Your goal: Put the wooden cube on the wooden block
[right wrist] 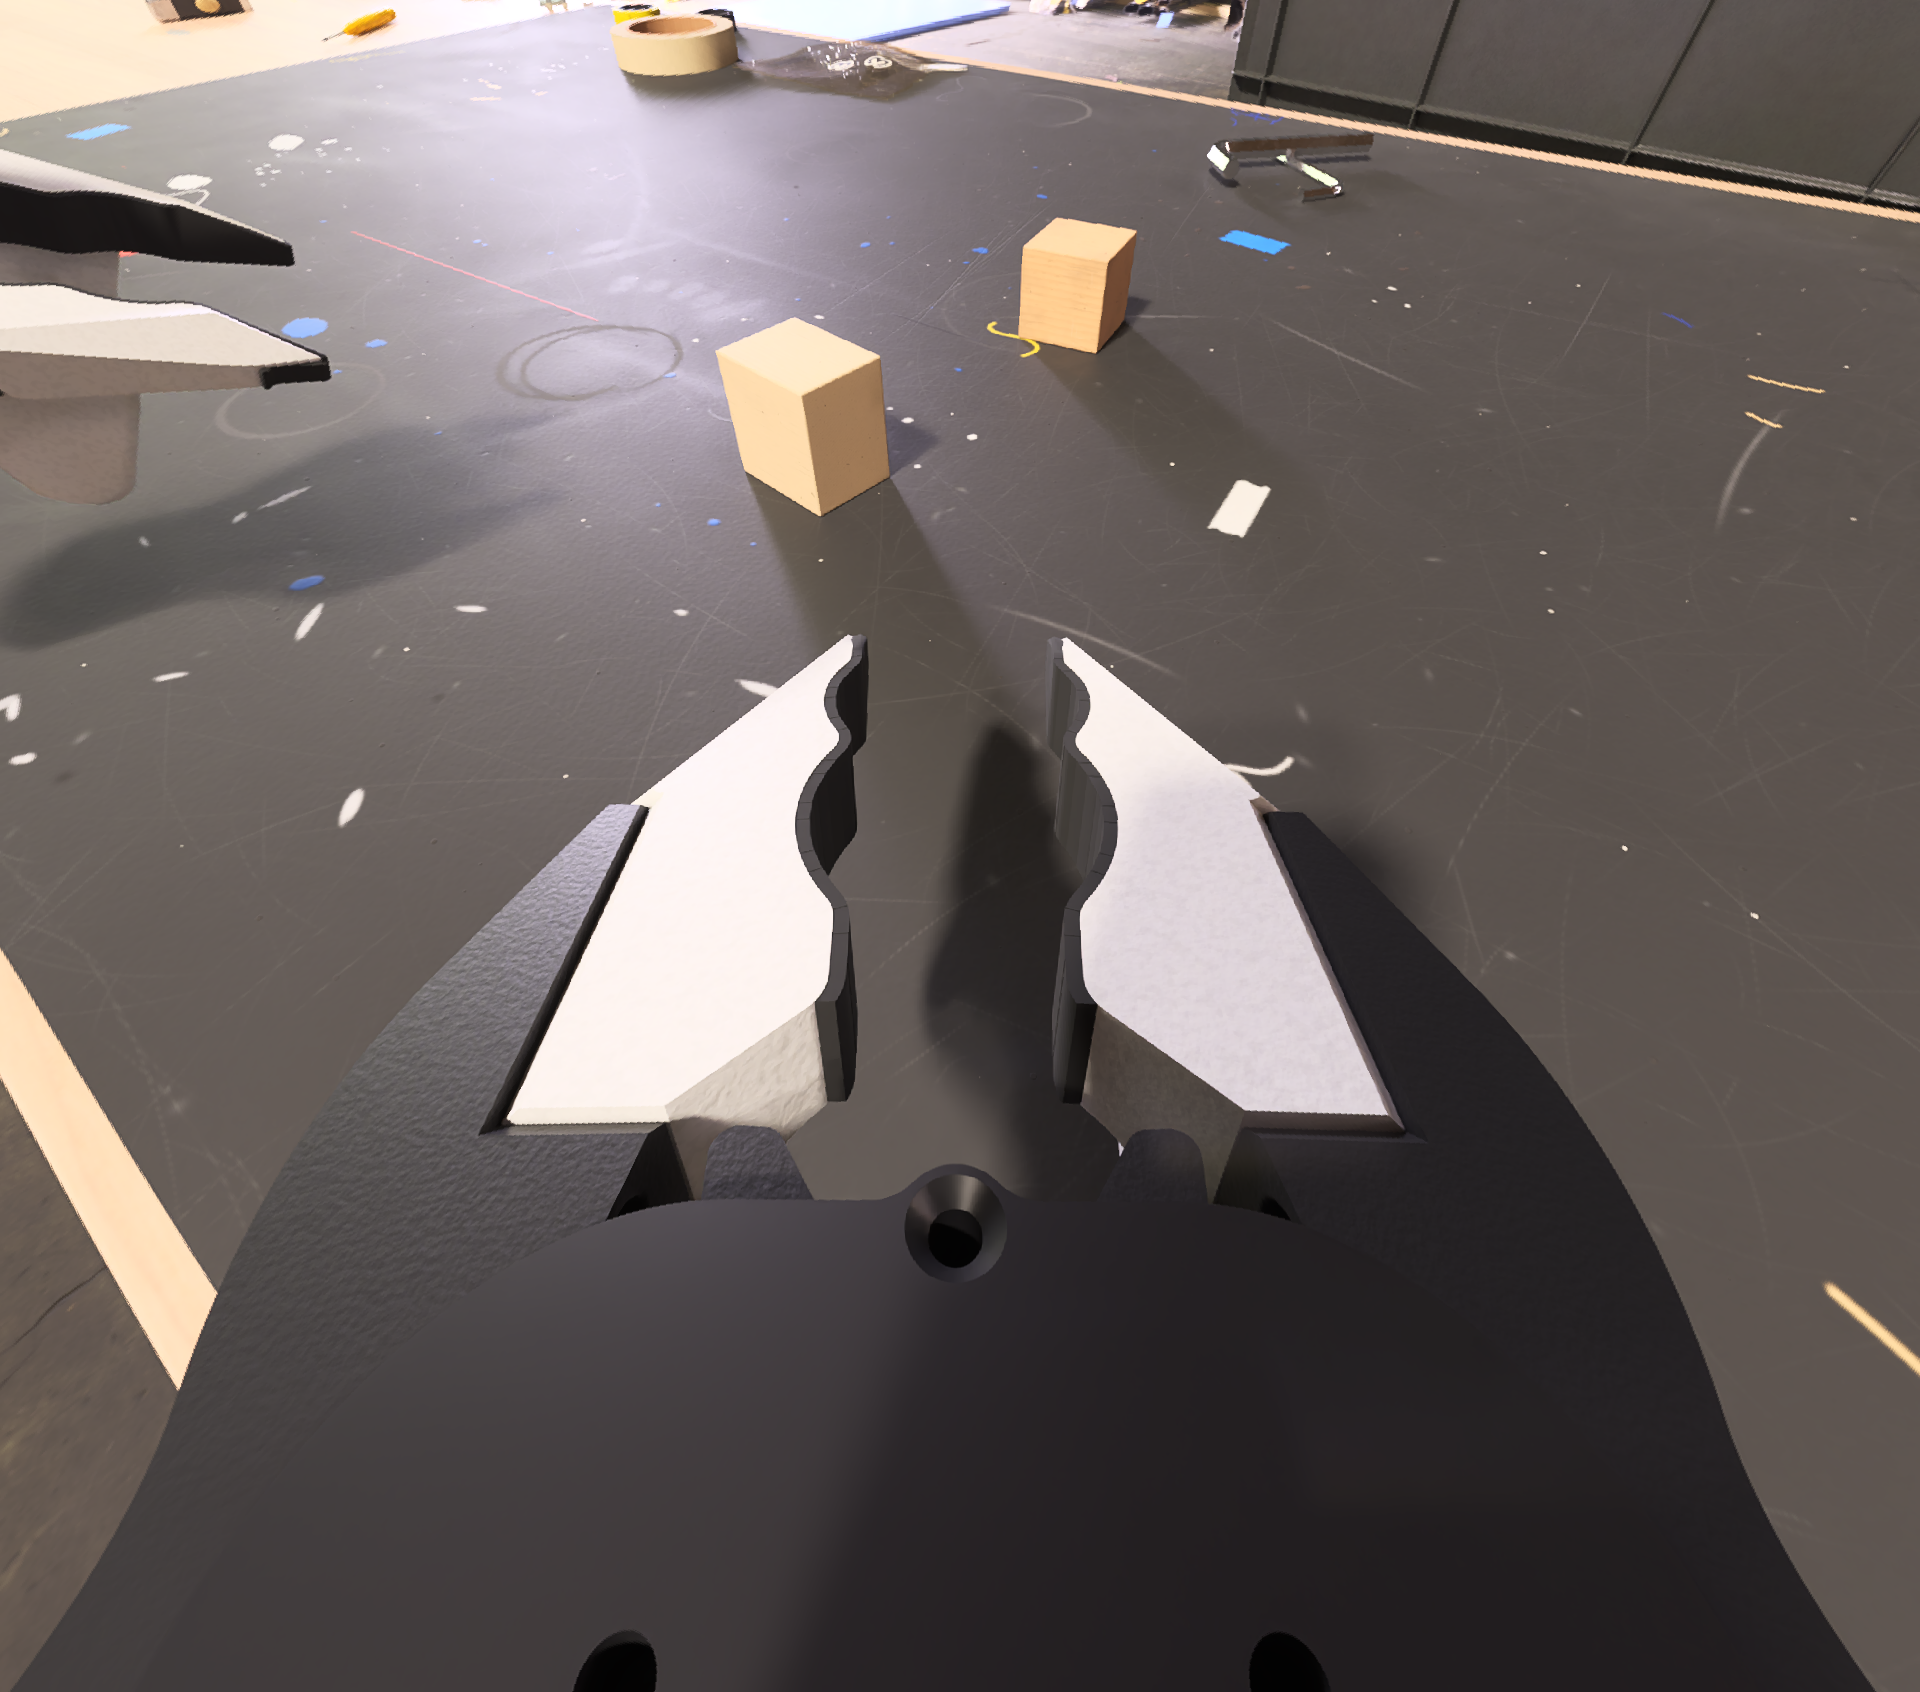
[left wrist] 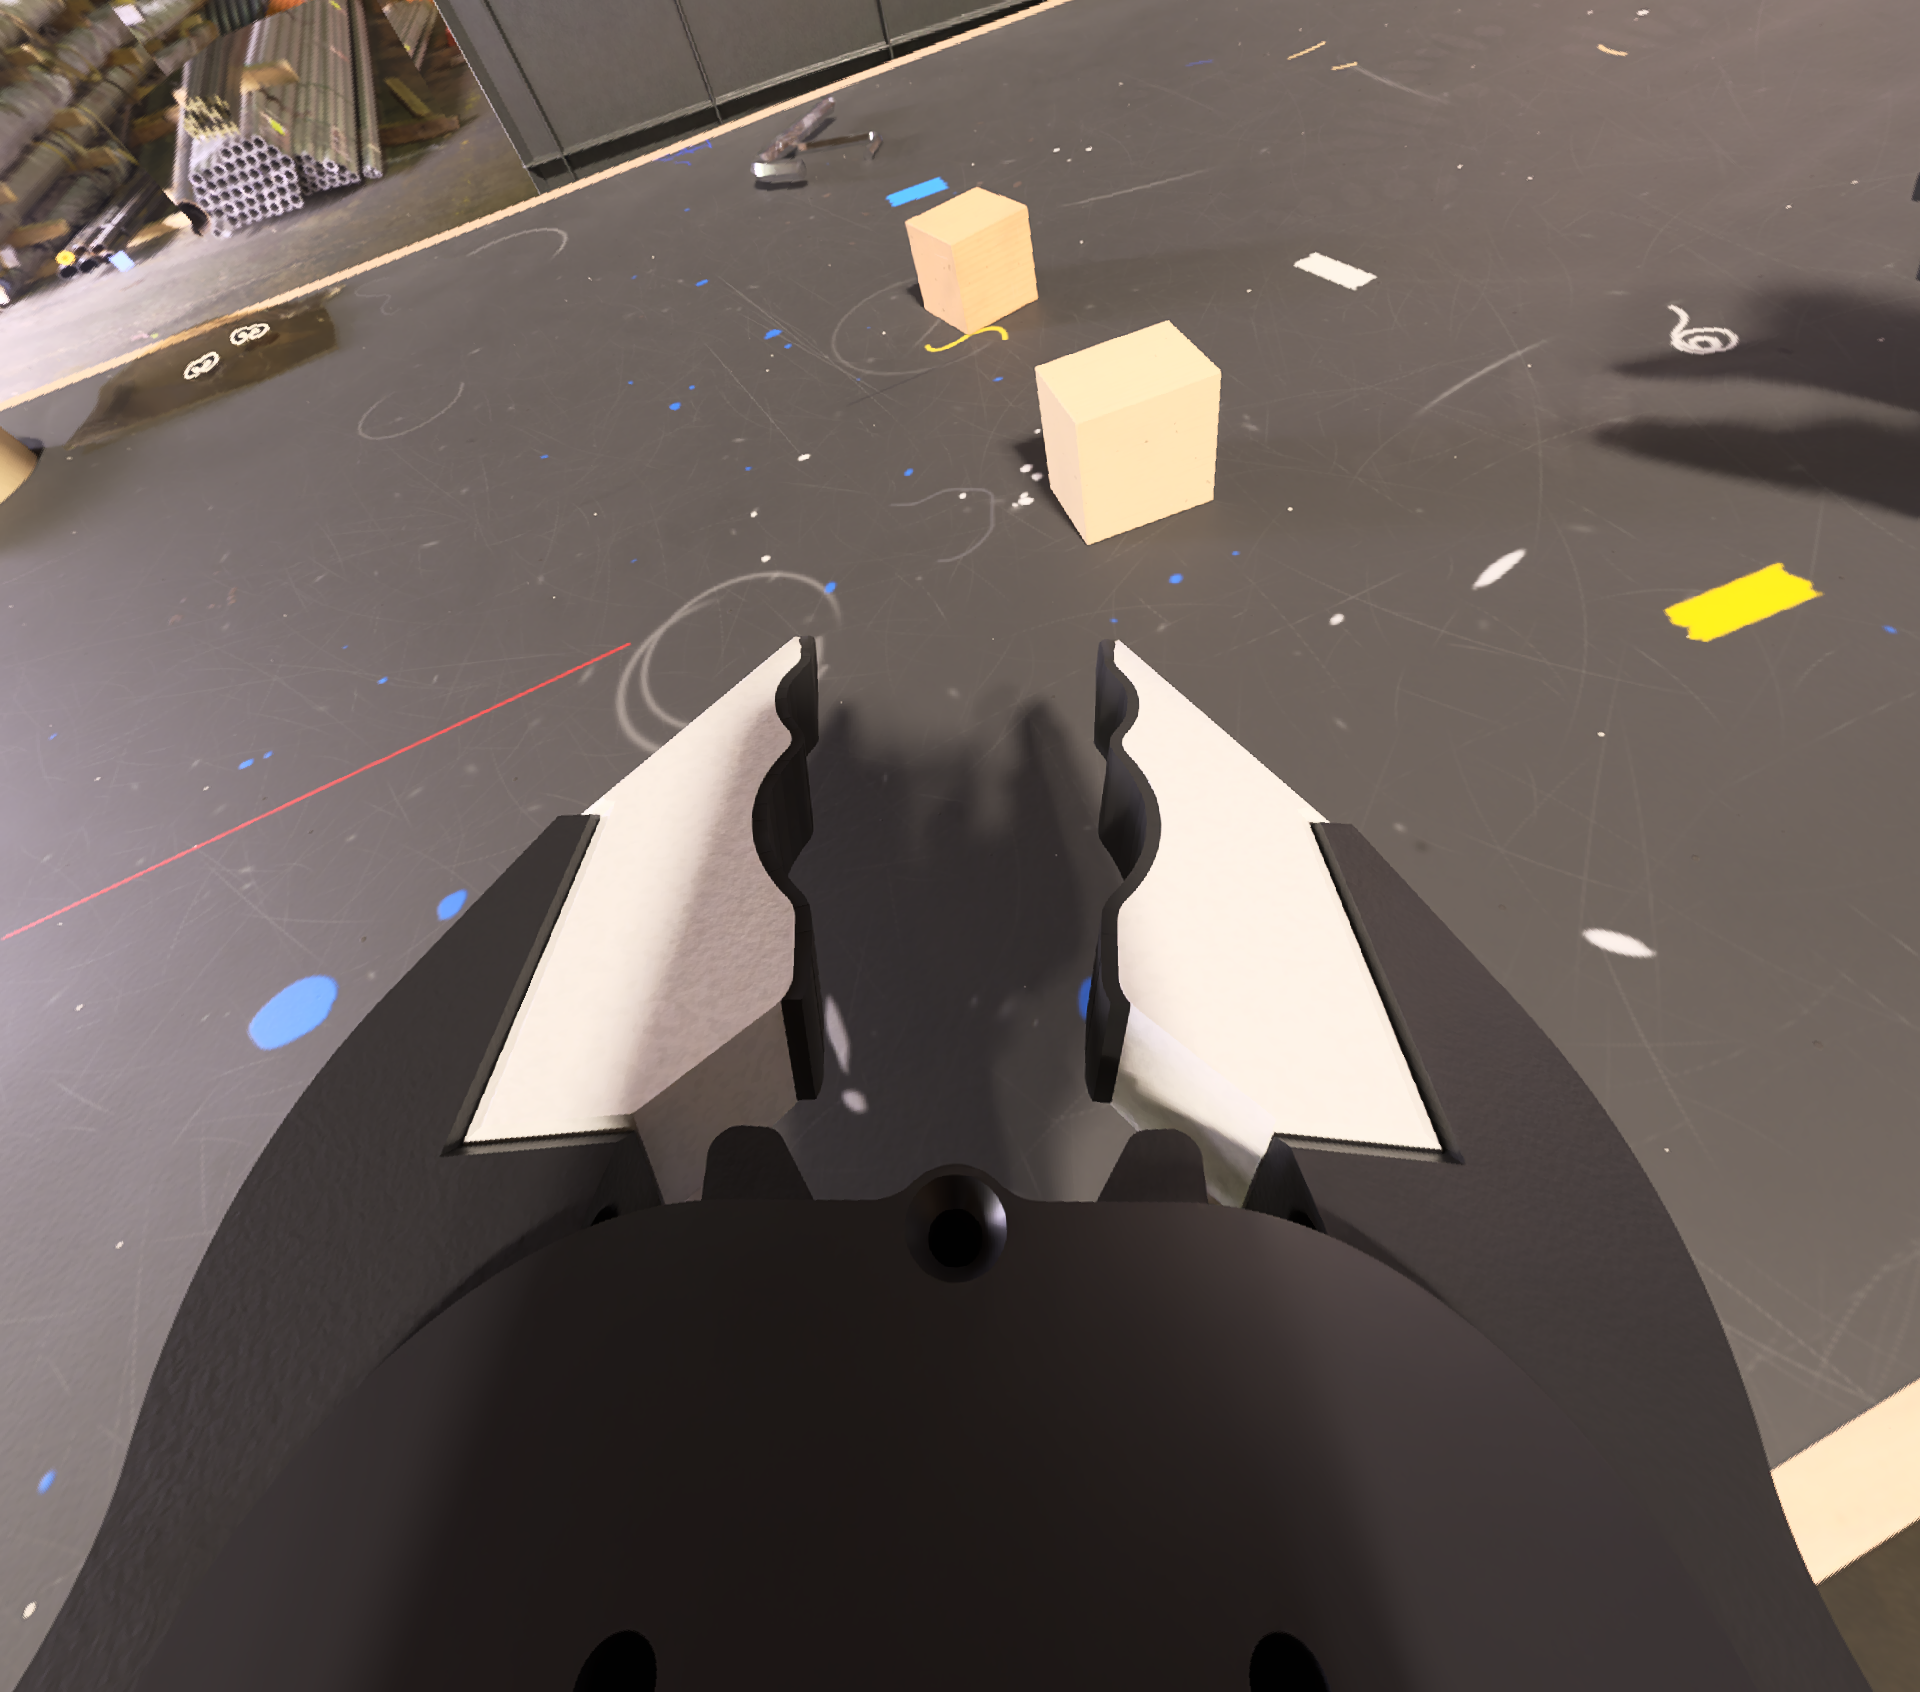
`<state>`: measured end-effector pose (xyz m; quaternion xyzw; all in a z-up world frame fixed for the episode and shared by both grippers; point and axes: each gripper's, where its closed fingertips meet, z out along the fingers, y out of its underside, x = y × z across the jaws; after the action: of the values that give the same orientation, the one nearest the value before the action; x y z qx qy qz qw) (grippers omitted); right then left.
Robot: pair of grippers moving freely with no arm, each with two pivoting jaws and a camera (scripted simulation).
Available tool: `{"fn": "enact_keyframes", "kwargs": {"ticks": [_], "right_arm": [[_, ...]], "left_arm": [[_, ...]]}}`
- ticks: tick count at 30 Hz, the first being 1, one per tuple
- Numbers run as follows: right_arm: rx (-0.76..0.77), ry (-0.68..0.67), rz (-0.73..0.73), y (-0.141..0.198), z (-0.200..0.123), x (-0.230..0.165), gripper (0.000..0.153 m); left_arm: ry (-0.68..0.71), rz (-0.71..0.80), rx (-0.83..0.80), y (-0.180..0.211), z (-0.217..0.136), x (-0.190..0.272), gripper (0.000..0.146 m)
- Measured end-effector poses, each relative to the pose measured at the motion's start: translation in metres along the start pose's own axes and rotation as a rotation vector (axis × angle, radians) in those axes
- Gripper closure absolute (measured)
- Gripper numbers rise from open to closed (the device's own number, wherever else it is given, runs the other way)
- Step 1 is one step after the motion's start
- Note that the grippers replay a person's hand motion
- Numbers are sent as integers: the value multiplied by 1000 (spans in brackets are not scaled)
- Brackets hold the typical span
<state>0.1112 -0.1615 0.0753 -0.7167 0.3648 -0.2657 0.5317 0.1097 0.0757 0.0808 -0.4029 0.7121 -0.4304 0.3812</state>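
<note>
Wooden cube (left wrist: pixel 971 258) beside paler wooden block (left wrist: pixel 1129 430).

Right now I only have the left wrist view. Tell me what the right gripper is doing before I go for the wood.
Observer: The right gripper is open and empty, aimed at the dark mat short of the paler wooden piece.
Operator: Give me my own gripper from outside.
Observer: In the right wrist view, the left gripper is off to the left of that piece, apart from it, open.
Operator: Name something outside my frame.
Observer: A mallet lies on bare wood beyond the mat.
</note>
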Motion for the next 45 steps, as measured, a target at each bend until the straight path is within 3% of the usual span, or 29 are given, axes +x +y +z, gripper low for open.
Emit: {"fn": "enact_keyframes", "kwargs": {"ticks": [7,11,15,20,26,31,33,36,41,45], "right_arm": [[-11,-14,4,-1,3,1,119],[-90,-77,-74,-38,28,10,116],[-274,-66,-223,-79,99,47,106],[-566,-76,-204,-79,205,94,98],[-783,-93,-164,-68,259,106,94],[-936,-63,-265,-37,267,115,78],[-926,-37,-301,-38,267,120,73],[-787,40,-368,-69,261,125,72],[-603,-117,-508,-128,216,63,72],[-585,-248,-675,-126,181,4,72]], "left_arm": [[11,8,-16,3,2,3,93],[24,-1,-9,1,1,5,93],[34,13,-11,0,2,9,93],[31,28,-3,-1,2,7,93],[58,10,-32,9,0,6,93],[69,-3,-39,12,-4,3,93],[67,-4,-42,14,-5,1,94],[59,-12,-41,14,-7,-3,94],[44,-26,-33,12,-9,-8,95],[38,-32,-30,9,-9,-11,95]]}}
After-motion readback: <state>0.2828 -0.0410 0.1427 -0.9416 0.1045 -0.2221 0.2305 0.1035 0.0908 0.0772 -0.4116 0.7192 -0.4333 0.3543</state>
